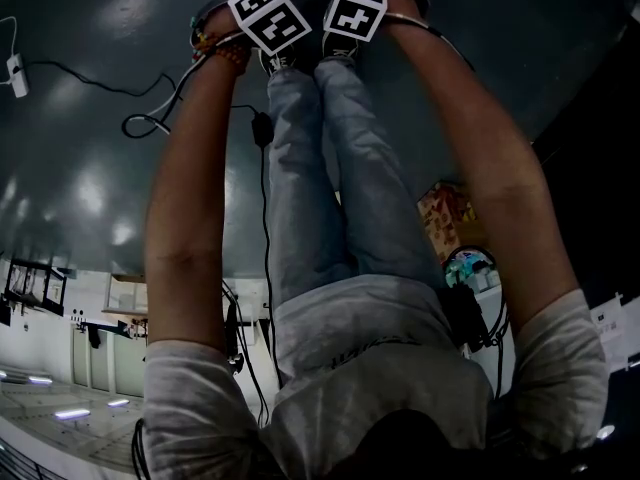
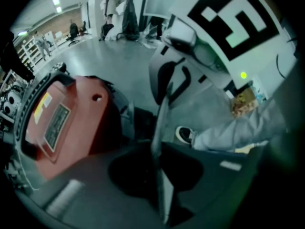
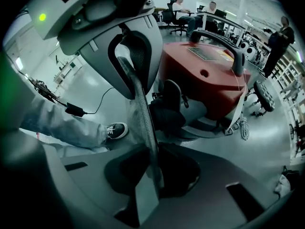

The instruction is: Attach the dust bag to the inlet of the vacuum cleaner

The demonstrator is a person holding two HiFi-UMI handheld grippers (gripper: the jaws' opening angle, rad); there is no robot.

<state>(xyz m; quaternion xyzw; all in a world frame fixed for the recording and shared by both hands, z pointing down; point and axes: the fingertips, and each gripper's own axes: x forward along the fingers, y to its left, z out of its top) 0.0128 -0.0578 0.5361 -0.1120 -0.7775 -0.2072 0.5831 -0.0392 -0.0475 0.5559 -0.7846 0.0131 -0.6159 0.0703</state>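
A thin grey dust bag [image 3: 141, 116] shows edge-on as a flat strip running from one gripper to the other. My right gripper [image 3: 150, 175] is shut on its near end, and my left gripper [image 3: 131, 56] faces it, clamped on the far end. In the left gripper view the same dust bag [image 2: 162, 123] rises from my left gripper [image 2: 159, 175] toward the right gripper [image 2: 171, 80]. The red vacuum cleaner [image 3: 209, 75] with a black handle [image 3: 224, 44] sits on the floor just behind the bag. The vacuum cleaner [image 2: 66, 123] lies left of the jaws. Both marker cubes [image 1: 270, 15] meet by the feet.
The person's jeans legs [image 1: 330, 188] and black shoe [image 3: 116, 130] stand beside the bag. A black cable with a power adapter [image 3: 75, 109] lies on the grey floor. People sit at desks [image 3: 181, 6] far behind. A coloured box [image 1: 445, 218] stands to the right.
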